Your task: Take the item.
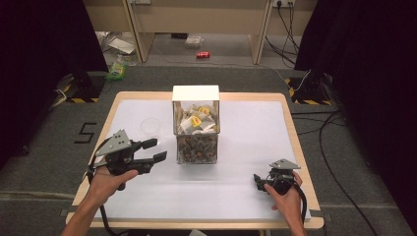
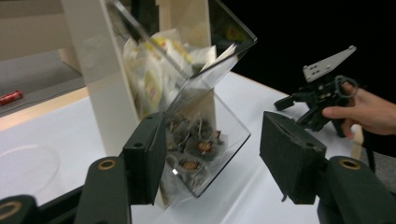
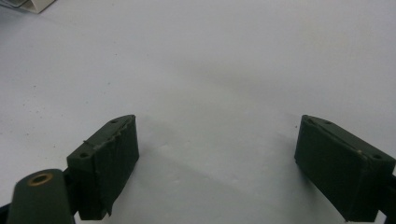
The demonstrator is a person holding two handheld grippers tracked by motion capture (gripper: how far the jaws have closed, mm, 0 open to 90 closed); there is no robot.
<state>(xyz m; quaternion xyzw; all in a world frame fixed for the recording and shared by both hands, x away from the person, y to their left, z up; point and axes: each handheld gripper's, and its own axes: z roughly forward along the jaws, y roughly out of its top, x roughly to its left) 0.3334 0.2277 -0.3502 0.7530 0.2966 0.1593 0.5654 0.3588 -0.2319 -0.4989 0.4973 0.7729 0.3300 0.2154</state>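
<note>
High view: the clear dispenser box [image 1: 195, 129] stands mid-worktop [image 1: 147, 196], yellow tea bags above and dark sachets in its lower bin. The left claw [image 1: 153, 150] hovers just left of the box, jaws apart and holding nothing, aimed at the lower bin. The right claw [image 1: 259, 180] rests well to the right of the box, near the worktop's front edge.

Left gripper view: the dark sachets [image 2: 196, 147] lie behind the slanted clear front, ahead of the spread jaws.

Right gripper view: jaws wide, bare worktop between.

Judged step: approaching to pick a sachet; next, enter the bin opening and pinch one.
</note>
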